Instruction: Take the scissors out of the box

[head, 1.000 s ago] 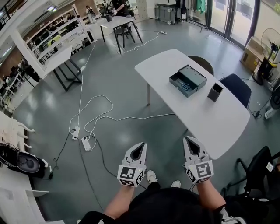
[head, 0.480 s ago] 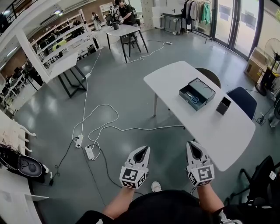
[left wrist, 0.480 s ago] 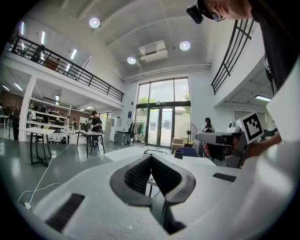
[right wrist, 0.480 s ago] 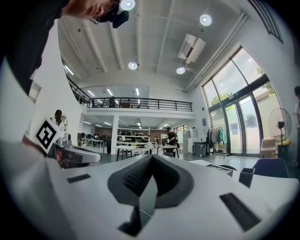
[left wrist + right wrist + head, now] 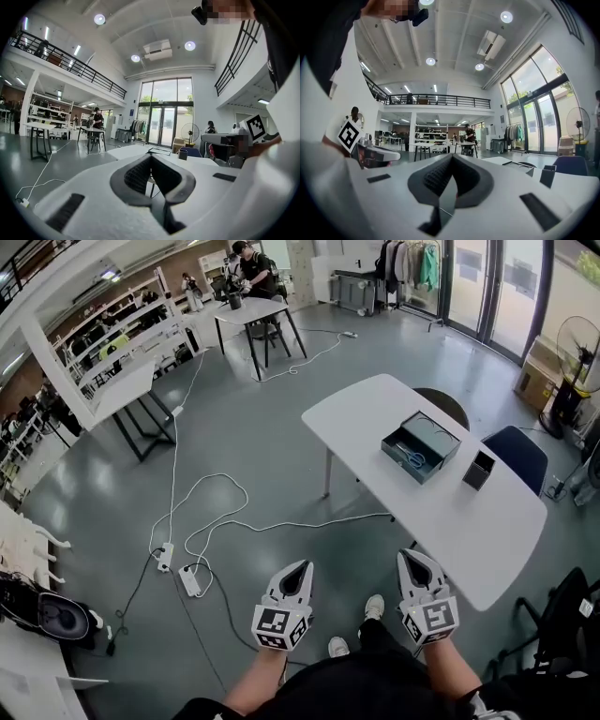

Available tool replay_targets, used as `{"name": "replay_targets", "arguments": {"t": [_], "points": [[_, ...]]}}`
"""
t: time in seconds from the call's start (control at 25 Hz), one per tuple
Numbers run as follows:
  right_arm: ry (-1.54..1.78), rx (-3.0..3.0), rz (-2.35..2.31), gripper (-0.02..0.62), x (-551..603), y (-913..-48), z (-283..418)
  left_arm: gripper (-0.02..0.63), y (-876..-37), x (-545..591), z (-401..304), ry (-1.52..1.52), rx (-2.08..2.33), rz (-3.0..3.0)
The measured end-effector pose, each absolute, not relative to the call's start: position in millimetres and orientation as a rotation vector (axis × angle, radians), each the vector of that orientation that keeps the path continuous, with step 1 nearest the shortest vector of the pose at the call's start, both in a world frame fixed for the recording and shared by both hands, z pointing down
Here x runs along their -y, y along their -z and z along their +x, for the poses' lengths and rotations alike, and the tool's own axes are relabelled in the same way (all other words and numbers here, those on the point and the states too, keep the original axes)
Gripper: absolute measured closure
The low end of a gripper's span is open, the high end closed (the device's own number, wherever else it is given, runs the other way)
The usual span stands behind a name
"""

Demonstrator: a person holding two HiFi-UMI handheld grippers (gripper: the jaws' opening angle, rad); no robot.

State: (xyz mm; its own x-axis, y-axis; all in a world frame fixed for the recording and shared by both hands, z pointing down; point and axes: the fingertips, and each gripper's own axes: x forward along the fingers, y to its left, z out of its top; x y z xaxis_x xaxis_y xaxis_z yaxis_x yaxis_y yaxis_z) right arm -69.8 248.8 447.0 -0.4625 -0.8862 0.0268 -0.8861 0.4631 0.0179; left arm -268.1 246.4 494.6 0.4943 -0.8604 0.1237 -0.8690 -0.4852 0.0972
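Task status: not started. No removal step is complete.

Location of the task items: the box (image 5: 421, 444) sits open on the white desk (image 5: 469, 531), in the upper right of the head view. The scissors (image 5: 413, 460) lie inside the box, in the compartment on its near side. A small black holder (image 5: 478, 470) stands on the desk just to the right of the box, apart from it.

Gripper status: the left gripper (image 5: 299, 568) and the right gripper (image 5: 412, 559) are at the bottom centre of the head view, over the floor (image 5: 262, 456) and well short of the box. Each gripper view shows its jaws brought fully together with nothing between them. Both grippers are empty.

Remaining steps, as judged from this layout:
1. Bring one gripper to the desk and over the box.
2. Spread the jaws.
3. Lower them onto the scissors and close.
4. Lift the scissors clear of the box walls.
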Motion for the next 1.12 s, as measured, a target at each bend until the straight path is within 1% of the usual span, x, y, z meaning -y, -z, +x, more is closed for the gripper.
{"name": "replay_targets", "arguments": {"t": [0.4, 0.68, 1.12], "points": [[-0.009, 2.658, 1.627, 0.59, -188, -450, -60, 0.598, -497, -193, -254, -0.106, 1.494, 2.604], [-0.014, 2.644, 1.629, 0.59, -124, -451, -44, 0.598, -498, -127, -241, -0.101, 1.496, 2.596], [-0.042, 2.635, 1.638, 0.589, -41, -452, 12, 0.598, -492, -43, -184, -0.146, 1.468, 2.628]]}}
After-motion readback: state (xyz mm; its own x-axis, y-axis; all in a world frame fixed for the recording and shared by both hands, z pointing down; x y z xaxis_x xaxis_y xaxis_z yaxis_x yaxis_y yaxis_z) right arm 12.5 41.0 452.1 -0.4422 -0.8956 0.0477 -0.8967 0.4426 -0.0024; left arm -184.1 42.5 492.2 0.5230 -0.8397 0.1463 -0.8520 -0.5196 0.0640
